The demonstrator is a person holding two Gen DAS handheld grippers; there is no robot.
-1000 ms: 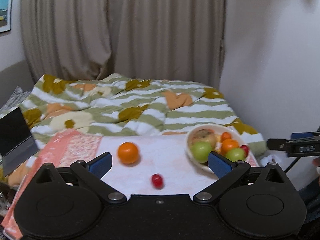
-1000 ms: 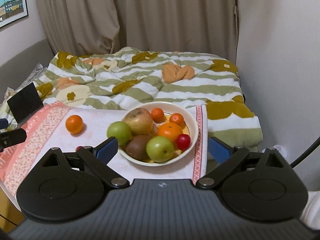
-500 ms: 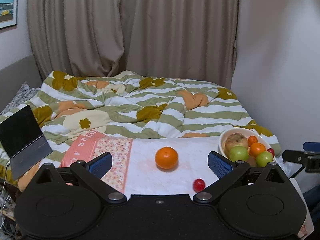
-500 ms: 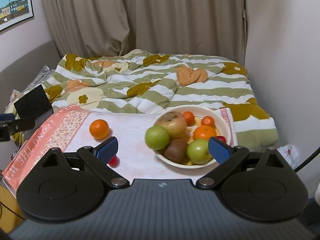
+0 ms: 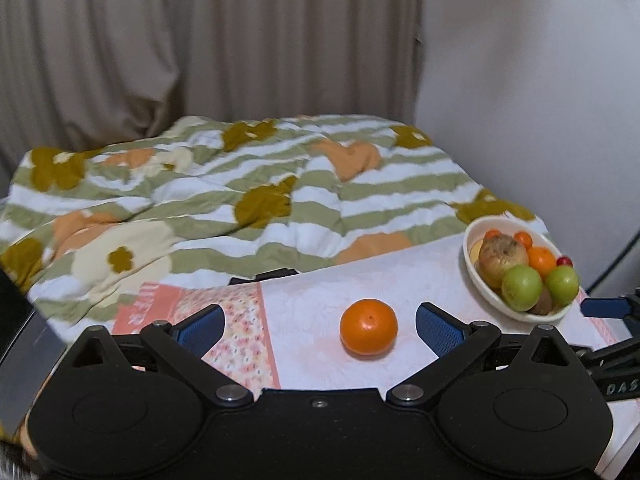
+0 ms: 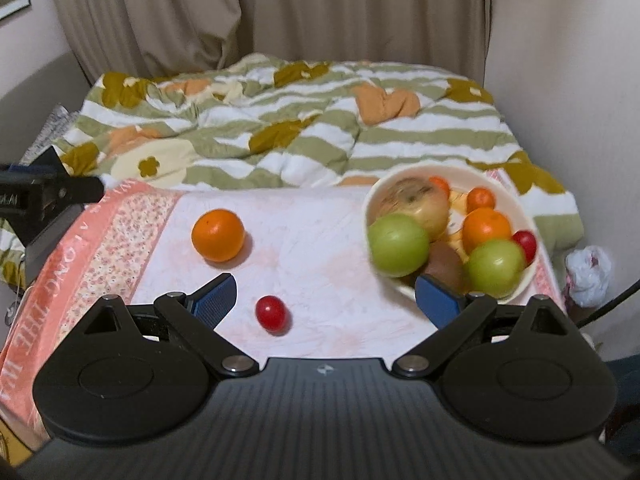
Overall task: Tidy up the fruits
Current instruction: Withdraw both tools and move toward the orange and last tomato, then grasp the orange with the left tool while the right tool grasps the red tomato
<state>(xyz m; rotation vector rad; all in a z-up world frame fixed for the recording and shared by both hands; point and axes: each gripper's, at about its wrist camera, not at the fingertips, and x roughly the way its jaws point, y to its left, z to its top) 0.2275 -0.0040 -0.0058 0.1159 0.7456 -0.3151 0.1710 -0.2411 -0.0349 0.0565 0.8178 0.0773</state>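
Note:
A loose orange [image 5: 368,326] lies on the white and pink cloth [image 5: 312,304], between the open fingers of my left gripper [image 5: 319,326], nearer the right one. It also shows in the right wrist view [image 6: 218,234]. A small red cherry tomato [image 6: 271,312] lies near the table's front, between the open fingers of my right gripper [image 6: 325,299]. A cream bowl [image 6: 516,208] at the right holds green apples, oranges, a kiwi and other fruit; it shows in the left wrist view too [image 5: 478,280]. Both grippers are empty.
A bed with a green-striped floral quilt [image 6: 304,120] lies behind the table, with curtains and a wall beyond. A dark laptop [image 6: 44,220] sits at the left edge. A crumpled white bag [image 6: 588,276] lies on the floor at the right.
Both grippers have moved in and down toward the table. The orange now sits between my left fingers and the cherry tomato between my right fingers. The fruit has not moved.

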